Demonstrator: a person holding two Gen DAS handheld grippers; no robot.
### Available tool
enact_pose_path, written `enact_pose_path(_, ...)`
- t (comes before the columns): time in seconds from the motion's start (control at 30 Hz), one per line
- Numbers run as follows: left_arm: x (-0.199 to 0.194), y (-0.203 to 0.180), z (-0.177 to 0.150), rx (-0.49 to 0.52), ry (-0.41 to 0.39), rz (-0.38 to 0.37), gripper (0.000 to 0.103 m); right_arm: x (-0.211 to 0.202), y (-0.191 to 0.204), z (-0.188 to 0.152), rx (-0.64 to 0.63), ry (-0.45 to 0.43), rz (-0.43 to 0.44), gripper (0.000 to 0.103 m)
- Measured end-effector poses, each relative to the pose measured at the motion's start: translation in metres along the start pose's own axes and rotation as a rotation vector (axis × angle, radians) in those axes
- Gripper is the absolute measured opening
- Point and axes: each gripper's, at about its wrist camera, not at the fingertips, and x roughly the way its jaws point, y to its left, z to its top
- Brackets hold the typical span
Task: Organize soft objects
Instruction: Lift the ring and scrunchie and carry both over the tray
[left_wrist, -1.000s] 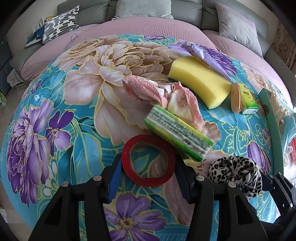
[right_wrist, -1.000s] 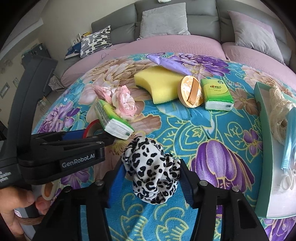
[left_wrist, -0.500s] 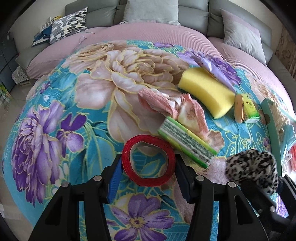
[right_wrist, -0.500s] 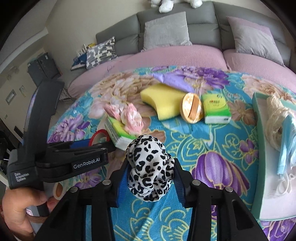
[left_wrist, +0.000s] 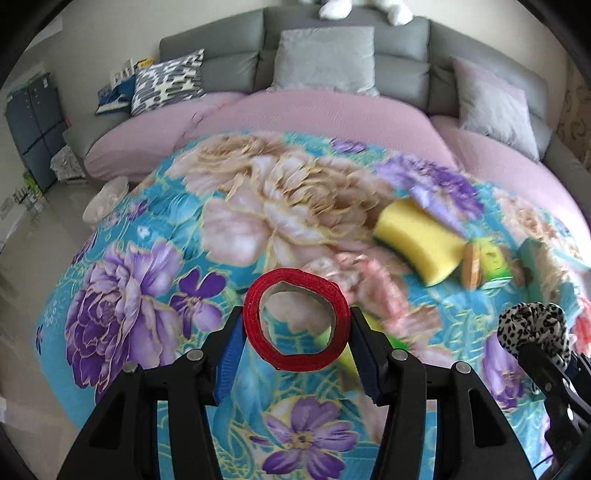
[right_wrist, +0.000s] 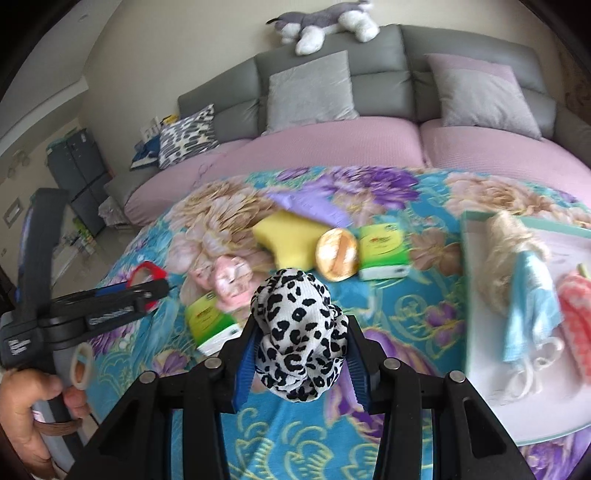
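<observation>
Red ring (left_wrist: 296, 320) and leopard cloth (right_wrist: 298, 332) seemingly gripped.

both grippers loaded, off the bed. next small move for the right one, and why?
Probably carry the right gripper rightward, over the teal-rimmed tray, then release. Its pads have just closed on the leopard-print scrunchie, which hangs clear of the floral bedspread. The tray already holds soft things: a blue cloth, a pink knit piece. The left gripper holds a red tape ring.
</observation>
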Motion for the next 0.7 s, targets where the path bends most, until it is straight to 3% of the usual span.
enact_pose_path(0.2, -0.015, -0.041, 0.003, 0.074, -0.028, -0.105, 0.056, -0.023, -0.041, 0.005, 0.069, -0.048, -0.091, 0.046)
enact_pose_path(0.5, -0.031, -0.137, -0.003, 0.292, -0.025, -0.273, 0.056, -0.068, -0.123, 0.0, 0.218, -0.11, -0.273, 0.046)
enact_pose_path(0.7, -0.042, -0.183, -0.012, 0.389, -0.021, -0.315, 0.056, -0.097, -0.182, -0.015, 0.35, -0.128, -0.39, 0.046)
